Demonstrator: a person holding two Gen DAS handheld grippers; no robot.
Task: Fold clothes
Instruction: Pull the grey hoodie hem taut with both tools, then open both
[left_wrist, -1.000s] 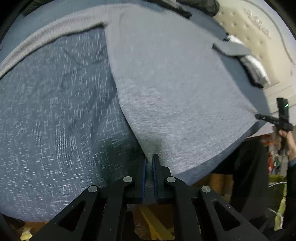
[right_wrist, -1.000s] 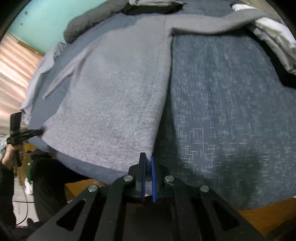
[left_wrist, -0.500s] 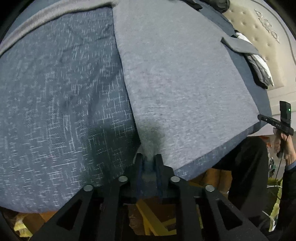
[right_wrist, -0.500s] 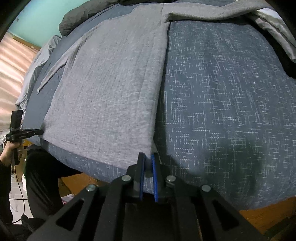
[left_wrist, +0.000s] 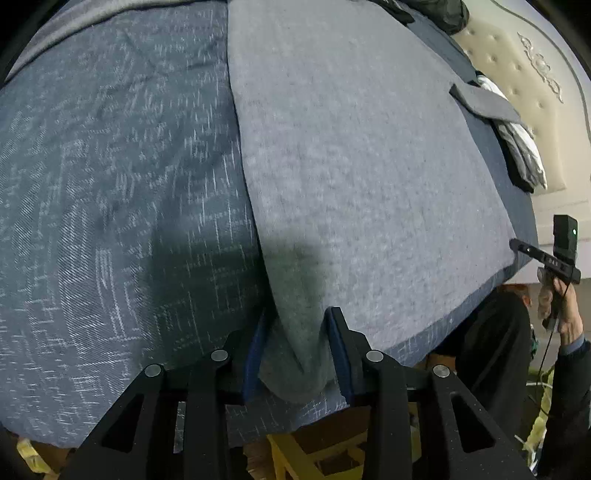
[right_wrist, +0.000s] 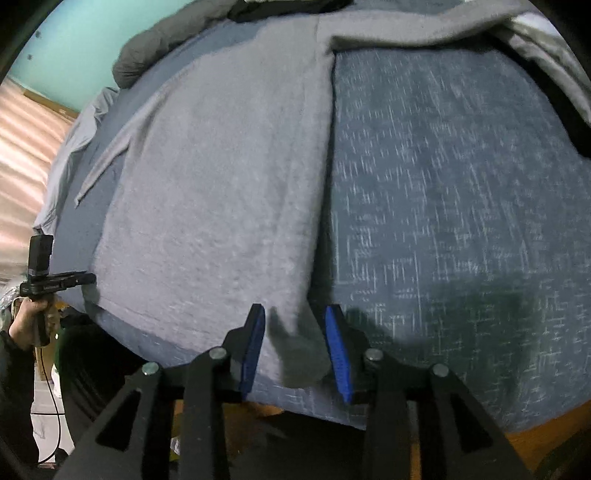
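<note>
A light grey sweater (left_wrist: 351, 166) lies flat on a dark blue bedspread (left_wrist: 110, 221), its hem along the bed's near edge. In the left wrist view my left gripper (left_wrist: 297, 317) stands open, with the garment's near-left hem corner lying loose between its blue pads. In the right wrist view the same sweater (right_wrist: 221, 184) spreads to the left, one sleeve reaching across the top. My right gripper (right_wrist: 295, 314) is open too, and the other hem corner rests slack between its fingers. The opposite gripper (left_wrist: 550, 254) shows at the far edge in each view.
A tufted cream headboard (left_wrist: 517, 74) and folded dark and white clothing (left_wrist: 517, 155) sit to the right in the left wrist view. A rolled grey garment (right_wrist: 155, 51) lies at the bed's far side below a teal wall. A person's hand (right_wrist: 26, 321) holds the other gripper.
Both grippers were shut on the sweater's hem corners and lowered it flat onto the bed. Their fingers have now spread apart and the corners lie loose.
</note>
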